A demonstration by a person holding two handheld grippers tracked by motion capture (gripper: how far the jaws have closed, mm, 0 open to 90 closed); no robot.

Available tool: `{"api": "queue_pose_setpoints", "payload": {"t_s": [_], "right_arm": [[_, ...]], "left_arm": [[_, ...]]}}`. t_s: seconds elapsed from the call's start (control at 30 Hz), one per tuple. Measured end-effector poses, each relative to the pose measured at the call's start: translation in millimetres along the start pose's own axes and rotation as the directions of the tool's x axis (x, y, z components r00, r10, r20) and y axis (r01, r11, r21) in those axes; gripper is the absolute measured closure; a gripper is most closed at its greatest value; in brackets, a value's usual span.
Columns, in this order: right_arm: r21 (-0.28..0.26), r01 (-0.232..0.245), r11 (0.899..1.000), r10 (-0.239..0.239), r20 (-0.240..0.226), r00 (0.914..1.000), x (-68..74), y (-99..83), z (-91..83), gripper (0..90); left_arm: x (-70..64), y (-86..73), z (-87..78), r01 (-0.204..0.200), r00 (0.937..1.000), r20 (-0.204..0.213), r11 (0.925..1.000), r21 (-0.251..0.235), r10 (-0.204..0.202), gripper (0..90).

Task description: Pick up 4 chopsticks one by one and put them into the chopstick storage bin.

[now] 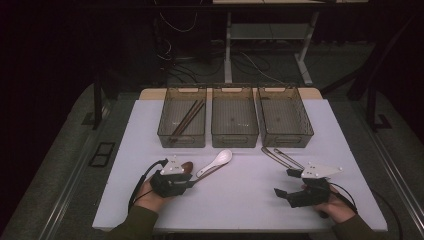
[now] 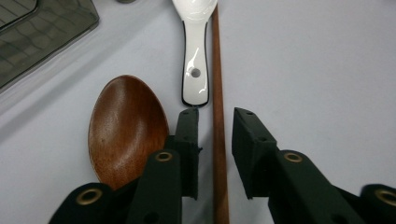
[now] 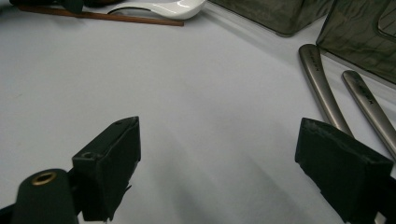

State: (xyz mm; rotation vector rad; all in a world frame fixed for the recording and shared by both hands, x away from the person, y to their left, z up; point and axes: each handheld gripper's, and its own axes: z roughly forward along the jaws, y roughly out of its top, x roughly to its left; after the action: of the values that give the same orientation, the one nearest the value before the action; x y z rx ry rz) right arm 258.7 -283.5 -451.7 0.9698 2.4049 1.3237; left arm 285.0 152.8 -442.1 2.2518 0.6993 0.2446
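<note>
Left tool (image 2: 215, 135) low over the white worktop (image 1: 240, 200), jaws a little apart on either side of a thin wooden chopstick (image 2: 218, 93), not closed on it; gaps show on both sides of the stick in the left gripper view. Chopstick lies flat on the worktop, running straight away from the tool, just beside a white ceramic spoon (image 2: 195, 60) whose handle end sits right in front of one jaw. Brown wooden spoon (image 2: 126, 130) lies bowl-up next to that same jaw, partly under the tool body. In the high view the left tool (image 1: 192, 179) is at front left, white spoon (image 1: 216, 163) angled toward the middle bin. Right tool (image 3: 219, 172) spread wide, holding nothing, over bare worktop at front right; two metal handles (image 3: 322, 88) lie close by its one jaw. Three dark mesh bins (image 1: 234, 122) in a row at the back; left bin (image 1: 182, 131) holds a pair of dark chopsticks (image 1: 187, 117).
</note>
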Motion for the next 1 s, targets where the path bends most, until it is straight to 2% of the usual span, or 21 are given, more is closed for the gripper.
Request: {"api": "queue_pose_setpoints", "payload": {"t_s": [0.43,0.8,1.0], "right_arm": [[0.004,0.0,1.0,0.0,0.0,1.0,-0.1,-0.1,0.1,14.1],[0.003,0.003,1.0,-0.003,-0.002,1.0,0.1,-0.1,0.0,14.1],[0.007,0.008,1.0,-0.008,-0.003,1.0,0.4,-0.3,0.0,14.2]], "left_arm": [[3.9,-0.9,8.9,0.032,0.9984,0.046,0.9995,-0.002,-0.032,79.6],[1.3,1.2,8.8,0.004,0.9982,0.059,0.9998,0.019,-0.005,83.5],[-1.8,4.1,9.2,0.007,0.9971,0.076,0.9996,0.027,-0.009,83.6]]}}
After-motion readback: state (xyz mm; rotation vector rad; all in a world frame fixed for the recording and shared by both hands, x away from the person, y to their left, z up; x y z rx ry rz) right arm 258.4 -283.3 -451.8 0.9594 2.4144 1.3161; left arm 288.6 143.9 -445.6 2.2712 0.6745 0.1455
